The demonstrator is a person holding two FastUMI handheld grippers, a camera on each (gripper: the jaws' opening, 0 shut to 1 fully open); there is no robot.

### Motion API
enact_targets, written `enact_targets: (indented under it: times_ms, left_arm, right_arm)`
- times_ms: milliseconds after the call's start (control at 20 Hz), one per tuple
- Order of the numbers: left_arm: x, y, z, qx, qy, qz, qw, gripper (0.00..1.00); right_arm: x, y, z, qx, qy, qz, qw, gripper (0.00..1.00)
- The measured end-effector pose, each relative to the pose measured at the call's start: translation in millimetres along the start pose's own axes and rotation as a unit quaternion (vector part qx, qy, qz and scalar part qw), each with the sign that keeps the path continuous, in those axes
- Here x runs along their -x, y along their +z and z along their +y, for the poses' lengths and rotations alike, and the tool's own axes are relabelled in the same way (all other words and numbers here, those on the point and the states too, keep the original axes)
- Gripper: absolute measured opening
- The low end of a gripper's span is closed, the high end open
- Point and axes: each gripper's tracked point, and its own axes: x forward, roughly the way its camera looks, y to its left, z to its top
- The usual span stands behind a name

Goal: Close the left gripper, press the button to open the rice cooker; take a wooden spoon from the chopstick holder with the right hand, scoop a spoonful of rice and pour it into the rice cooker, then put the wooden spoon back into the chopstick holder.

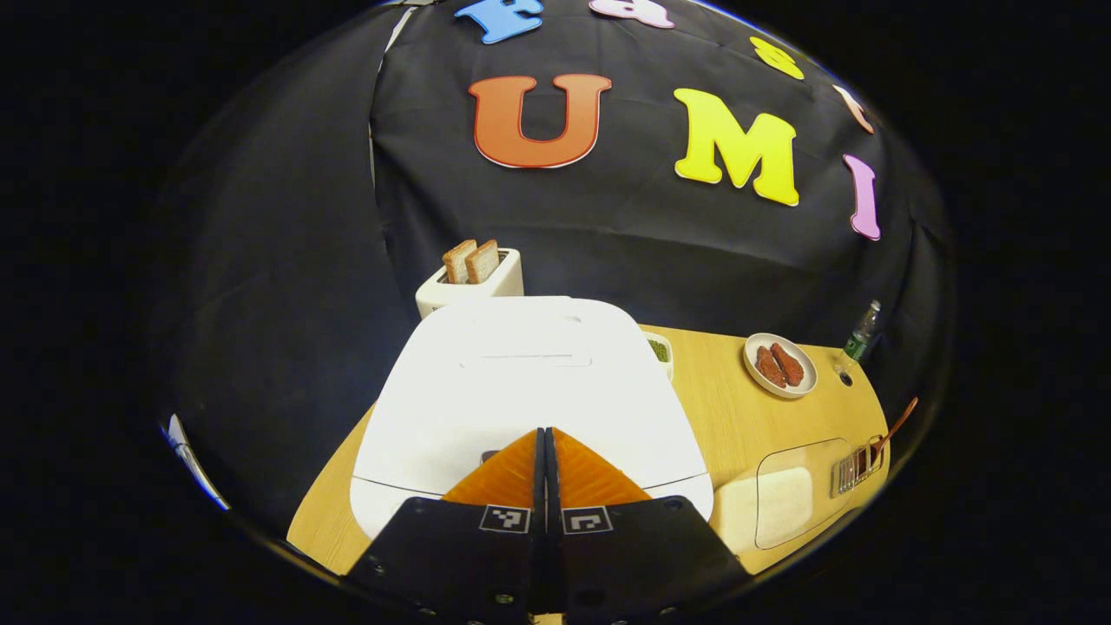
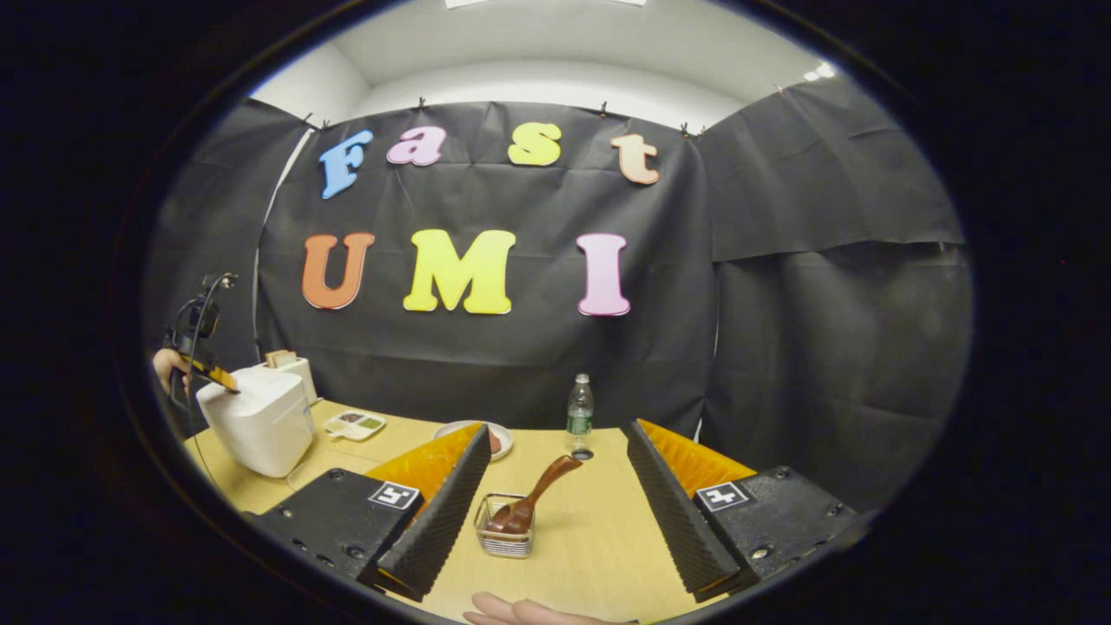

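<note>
Black cloth walls box in a pale wooden bench (image 2: 599, 529), and we're right at the start of things. Our left tool (image 1: 545, 434) has its orange fingers pressed flat together with nothing between them, which makes sense: a closed tip works as one blunt poker for the button. It sits low over the front of the white rice cooker (image 1: 521, 382), whose lid is down. We can't make out the button itself from the left gripper view, so it's probably tucked under the fingers.

Our right tool (image 2: 555, 486) hangs wide open and empty, lined up so the small wire chopstick holder (image 2: 505, 529) sits between its fingers but farther out, not touched. The wooden spoon (image 2: 531, 503) leans in it with the handle tilted up and to the right, a handy angle for a pinch from above.

Room-wise, the cooker hogs the left end of the bench, with a toaster (image 1: 469, 282) holding two slices just behind it. A plate of sausages (image 1: 779, 365) and a water bottle (image 2: 580, 415) stand well back from the holder, so the path between holder and cooker looks pretty open. The holder sits near the bench's edge, so we'd pull the spoon out gently.
</note>
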Motion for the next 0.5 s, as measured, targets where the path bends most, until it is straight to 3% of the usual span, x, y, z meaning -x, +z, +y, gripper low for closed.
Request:
enact_targets:
  times_ms: [500]
  left_arm:
    - [1.9,-9.0,0.6,-0.016,0.027,0.011,0.999,0.0]
  right_arm:
    - [-21.8,-36.0,-24.0,-0.014,-0.001,0.049,0.999,0.99]
